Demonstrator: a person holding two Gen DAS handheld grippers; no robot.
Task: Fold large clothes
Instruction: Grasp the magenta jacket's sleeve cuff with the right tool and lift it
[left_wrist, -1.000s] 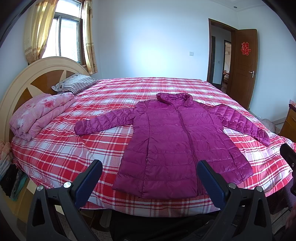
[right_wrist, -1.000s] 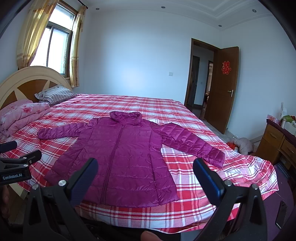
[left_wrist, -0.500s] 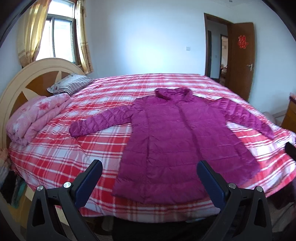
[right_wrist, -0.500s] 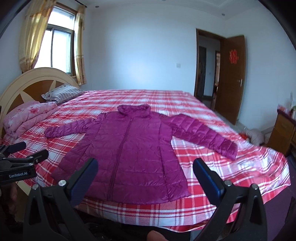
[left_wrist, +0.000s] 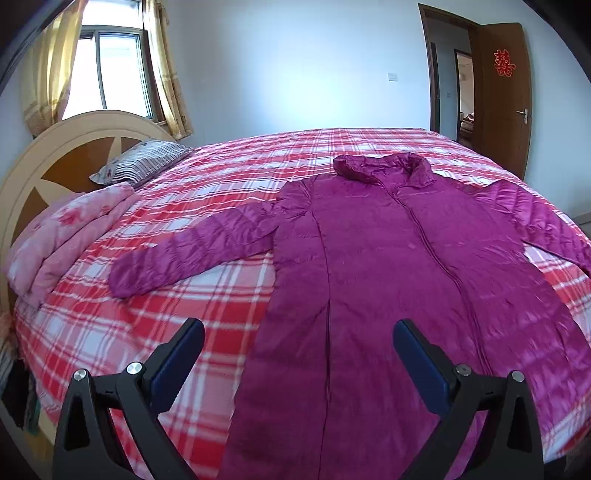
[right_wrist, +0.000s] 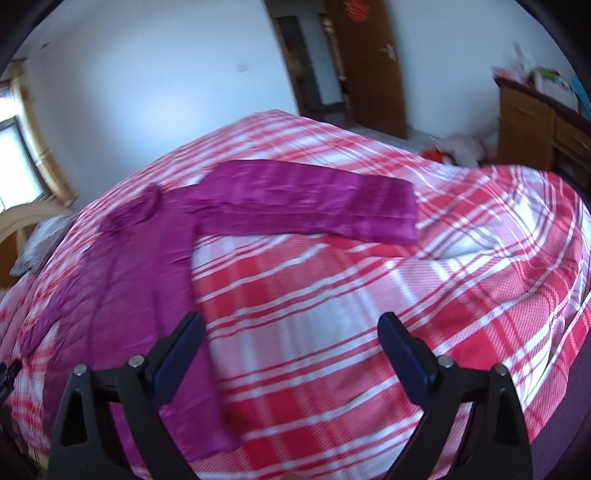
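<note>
In the left wrist view, the purple down jacket (left_wrist: 399, 266) is lying flat and face up on the bed (left_wrist: 229, 302), zipped front showing, collar toward the far side and hem toward the camera. Its left-hand sleeve (left_wrist: 192, 254) is stretching out over the red plaid cover, and the other sleeve is running off toward the right edge of the picture. No part of the jacket is lying over another, so I judge that no fold is made yet and the whole job is still ahead. The left gripper (left_wrist: 298, 347) is hovering above the lower part of the jacket, near its left side, with its jaws spread wide and nothing between them. A folded pink quilt (left_wrist: 70, 236) and a striped pillow (left_wrist: 144, 166) are sitting by the headboard, well apart from the jacket.

In the right wrist view, which is blurred, the right gripper (right_wrist: 291, 339) is hanging over bare plaid cover beside the jacket's right edge, jaws likewise wide apart and holding nothing. The right sleeve (right_wrist: 314, 206) is lying straight out across the bed beyond it, fully extended. A wooden cabinet (right_wrist: 535, 125) is standing past the bed's corner. Judging from both views, the sleeves are still waiting to be brought in over the body, and the body is then needing to be doubled up.
</note>
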